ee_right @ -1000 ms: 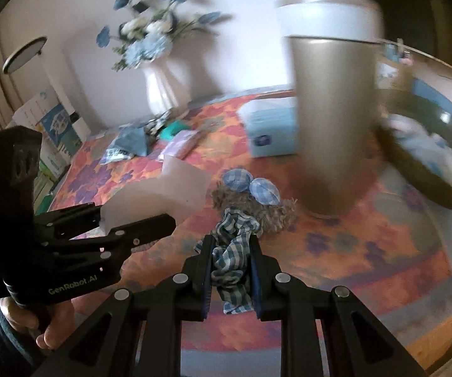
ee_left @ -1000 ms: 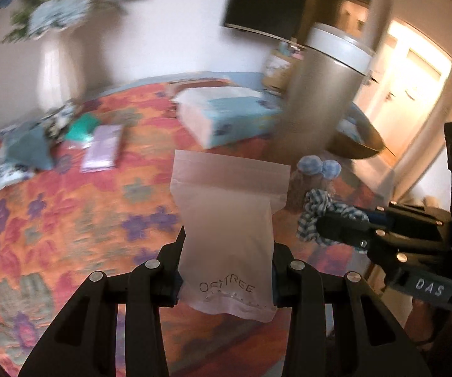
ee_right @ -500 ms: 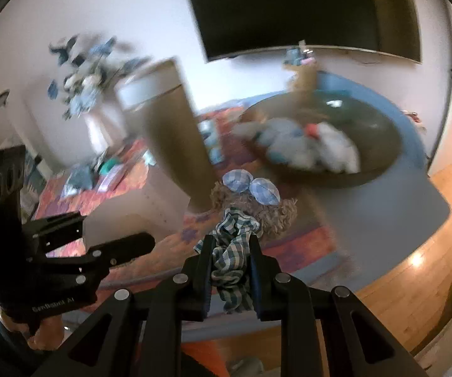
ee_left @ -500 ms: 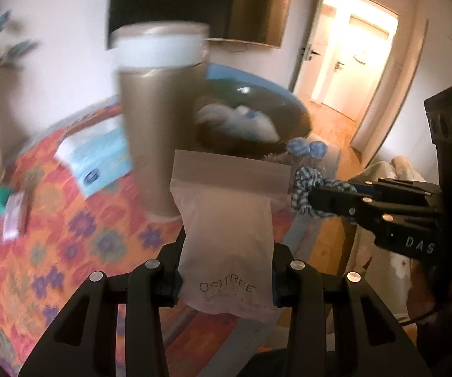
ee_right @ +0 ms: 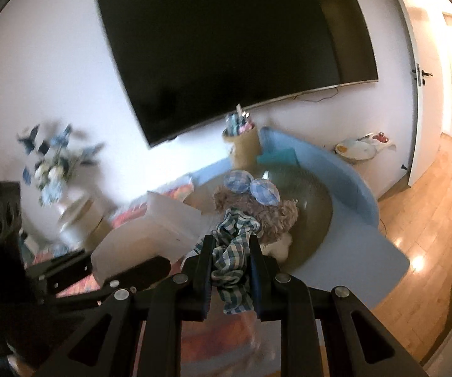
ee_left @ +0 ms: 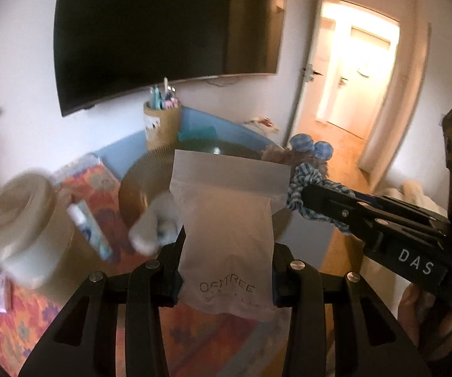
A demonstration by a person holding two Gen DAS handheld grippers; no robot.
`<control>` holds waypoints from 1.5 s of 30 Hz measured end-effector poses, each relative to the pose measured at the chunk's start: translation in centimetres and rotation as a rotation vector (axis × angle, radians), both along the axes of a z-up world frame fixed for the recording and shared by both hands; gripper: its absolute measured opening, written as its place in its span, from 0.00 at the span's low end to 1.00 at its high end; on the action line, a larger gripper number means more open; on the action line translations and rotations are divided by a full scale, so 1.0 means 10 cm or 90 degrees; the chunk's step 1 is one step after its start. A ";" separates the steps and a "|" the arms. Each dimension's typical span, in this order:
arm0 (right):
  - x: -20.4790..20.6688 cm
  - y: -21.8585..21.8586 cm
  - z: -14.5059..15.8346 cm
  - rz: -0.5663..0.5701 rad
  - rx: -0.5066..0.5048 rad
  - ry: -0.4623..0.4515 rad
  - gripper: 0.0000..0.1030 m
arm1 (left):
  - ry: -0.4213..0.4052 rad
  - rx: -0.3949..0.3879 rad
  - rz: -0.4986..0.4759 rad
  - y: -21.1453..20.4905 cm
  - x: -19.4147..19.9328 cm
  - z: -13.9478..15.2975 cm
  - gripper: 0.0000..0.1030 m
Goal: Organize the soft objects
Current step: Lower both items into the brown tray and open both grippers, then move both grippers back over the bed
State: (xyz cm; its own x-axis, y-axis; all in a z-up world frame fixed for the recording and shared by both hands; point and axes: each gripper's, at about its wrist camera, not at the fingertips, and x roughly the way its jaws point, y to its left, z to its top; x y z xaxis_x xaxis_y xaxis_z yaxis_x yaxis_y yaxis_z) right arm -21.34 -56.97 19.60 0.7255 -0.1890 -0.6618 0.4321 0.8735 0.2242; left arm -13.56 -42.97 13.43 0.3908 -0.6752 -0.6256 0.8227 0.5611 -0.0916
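The pouch (ee_left: 226,235) is matt, frosted plastic, smooth. The plush toy (ee_right: 270,216) has curly, rough fur and a checked woven cloth scarf (ee_right: 232,251). The fingers (ee_left: 169,270) are matt black plastic with shiny metal screws. The floor (ee_right: 421,220) is glossy wood; the television (ee_right: 235,47) is glossy.

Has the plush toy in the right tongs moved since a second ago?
Yes. The plush toy was by the tall canister over the floral cloth; now it hangs over the bowl.
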 end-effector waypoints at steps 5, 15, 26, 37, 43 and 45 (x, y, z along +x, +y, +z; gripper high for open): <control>0.37 -0.51 -0.08 -0.027 0.041 0.012 0.19 | 0.001 0.011 0.044 -0.43 0.22 -0.05 0.36; 0.80 -1.04 -0.46 -0.032 0.099 0.077 0.47 | -0.006 0.046 0.093 -0.82 0.48 -0.25 0.73; 0.30 -1.09 -0.37 -0.070 0.123 0.039 0.53 | 0.010 0.018 -0.007 -0.58 0.05 -0.25 0.81; -0.05 -0.27 -0.28 0.040 0.088 0.080 0.57 | 0.012 0.006 -0.041 0.40 -0.37 -0.11 0.81; -0.03 0.58 -0.32 0.173 0.008 0.148 0.57 | -0.022 0.016 -0.010 0.98 -0.44 -0.08 0.81; 0.02 0.90 -0.30 0.223 -0.033 0.167 0.57 | -0.033 0.020 0.008 1.18 -0.43 -0.08 0.81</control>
State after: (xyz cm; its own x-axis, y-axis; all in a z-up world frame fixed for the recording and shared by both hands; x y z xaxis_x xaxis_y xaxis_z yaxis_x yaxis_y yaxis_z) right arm -21.13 -47.98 16.55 0.5608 0.0007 -0.8280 0.1439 0.9847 0.0982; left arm -17.88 -31.22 12.67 0.4315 -0.6506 -0.6249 0.8186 0.5734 -0.0317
